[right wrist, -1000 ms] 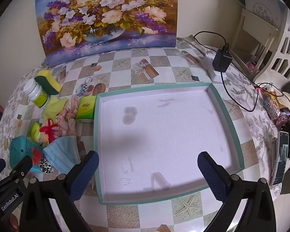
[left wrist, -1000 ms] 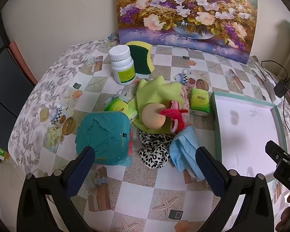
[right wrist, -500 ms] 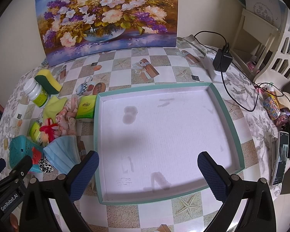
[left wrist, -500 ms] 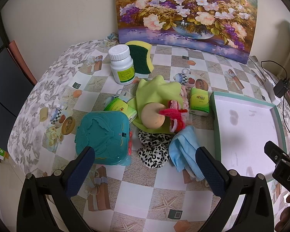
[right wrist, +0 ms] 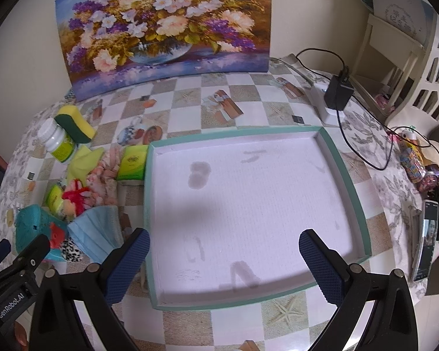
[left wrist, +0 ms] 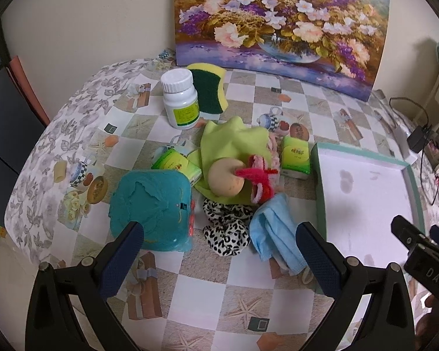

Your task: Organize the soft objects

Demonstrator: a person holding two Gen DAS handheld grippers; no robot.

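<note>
Fingers spread wide on our left gripper (left wrist: 219,257) and right gripper (right wrist: 224,263), both holding nothing. Ahead of the left lies a pale blue folded face mask (left wrist: 273,231) on the checkered starfish-print tablecloth (left wrist: 219,298); below the right, the teal-rimmed white tray (right wrist: 335,158). A floral painting (right wrist: 164,26) leans on the cream wall.

A flower painting (left wrist: 281,20) leans behind a white pill bottle (left wrist: 180,98); a phone (right wrist: 425,241) lies right.
</note>
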